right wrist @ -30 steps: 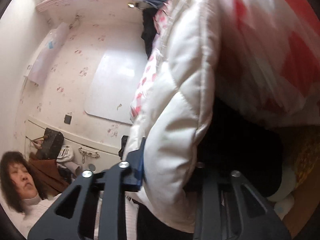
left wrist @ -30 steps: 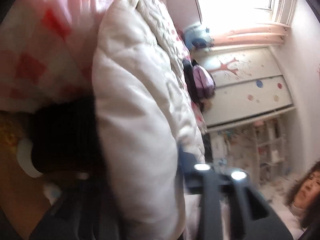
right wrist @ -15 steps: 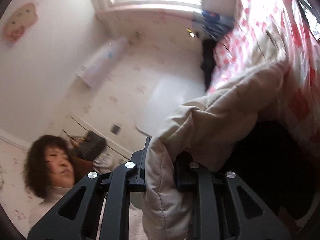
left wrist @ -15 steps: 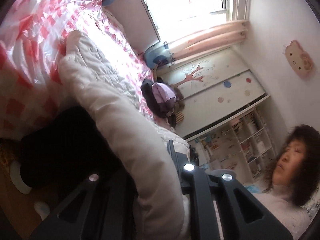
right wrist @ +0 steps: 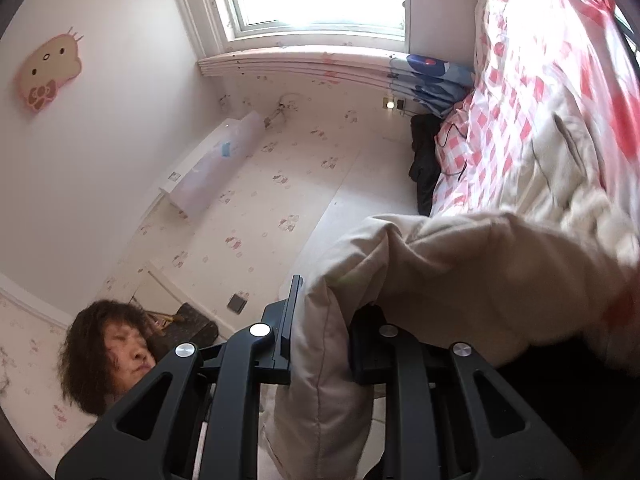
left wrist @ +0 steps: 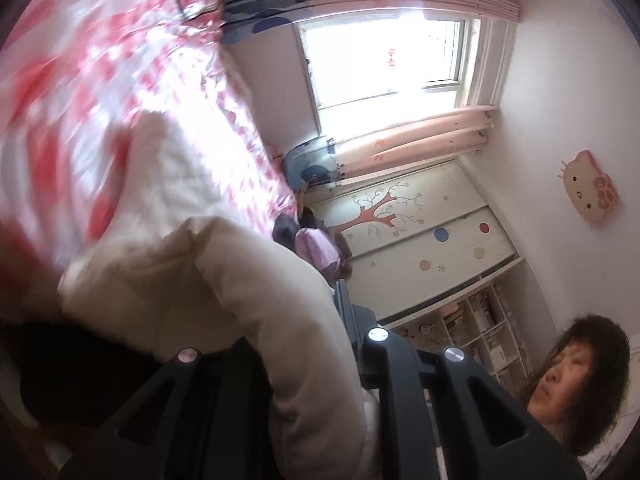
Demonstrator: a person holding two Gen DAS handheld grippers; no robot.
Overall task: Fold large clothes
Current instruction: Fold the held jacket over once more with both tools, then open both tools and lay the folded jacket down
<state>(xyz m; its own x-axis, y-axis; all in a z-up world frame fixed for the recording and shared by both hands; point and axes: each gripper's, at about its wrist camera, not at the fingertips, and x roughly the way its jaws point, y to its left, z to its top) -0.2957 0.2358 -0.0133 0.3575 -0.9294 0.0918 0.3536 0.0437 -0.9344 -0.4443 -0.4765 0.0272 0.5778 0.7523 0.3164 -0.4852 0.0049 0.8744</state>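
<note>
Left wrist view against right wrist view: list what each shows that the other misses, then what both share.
Left wrist only: the tree-painted wardrobe, cubby shelves, and the left gripper shut on the cream padded coat.
Right wrist only: the wall air conditioner and the right gripper shut on the coat.
Both: the coat, pink checked bedspread, window, cat wall plaque.

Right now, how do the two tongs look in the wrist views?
Both tongs, left and right, are matte black, with angular arms that have triangular cut-outs, round silver screws at the joints and flat dark plates at the tips. No cables or markings show.
</note>
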